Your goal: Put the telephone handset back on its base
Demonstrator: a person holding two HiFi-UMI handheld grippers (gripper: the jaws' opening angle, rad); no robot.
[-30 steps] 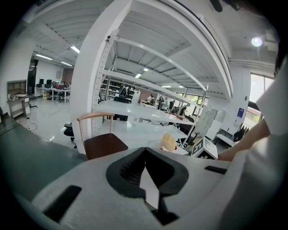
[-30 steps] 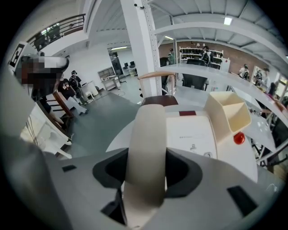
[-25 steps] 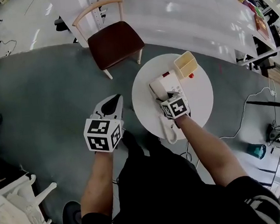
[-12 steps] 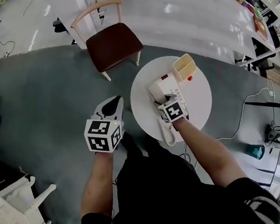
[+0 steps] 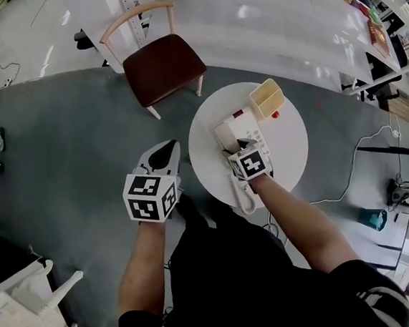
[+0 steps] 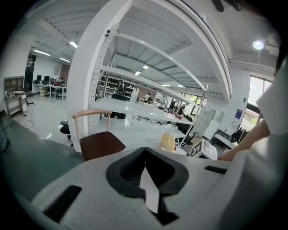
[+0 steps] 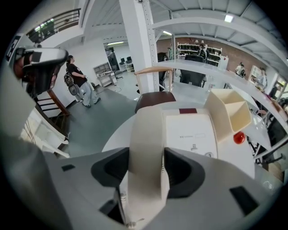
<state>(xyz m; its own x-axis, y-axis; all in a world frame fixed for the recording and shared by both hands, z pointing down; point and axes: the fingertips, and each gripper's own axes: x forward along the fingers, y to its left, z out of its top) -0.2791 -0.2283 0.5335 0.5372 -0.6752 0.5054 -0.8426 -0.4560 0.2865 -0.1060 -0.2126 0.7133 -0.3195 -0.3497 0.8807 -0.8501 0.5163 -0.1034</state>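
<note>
The cream telephone handset (image 7: 146, 148) lies along the left side of its white base (image 7: 189, 134) on the round white table (image 5: 290, 151). My right gripper (image 7: 146, 167) straddles the handset; its pads still touch both sides of it while the jaws are opening. From the head view, that gripper (image 5: 240, 147) sits over the near part of the base (image 5: 243, 127), and the coiled cord (image 5: 245, 195) hangs off the table's near edge. Left of the table my left gripper (image 5: 162, 152) hovers over the grey floor, shut and empty.
A cream open box (image 5: 268, 97) and a small red ball (image 5: 277, 114) sit behind the phone. A wooden chair with a brown seat (image 5: 160, 66) stands beyond the table, with long white tables behind. Cables lie on the floor at right.
My right gripper has shifted slightly left and forward over the base with the handset. The left gripper has stayed put. A person's legs have come into view at the far left edge.
</note>
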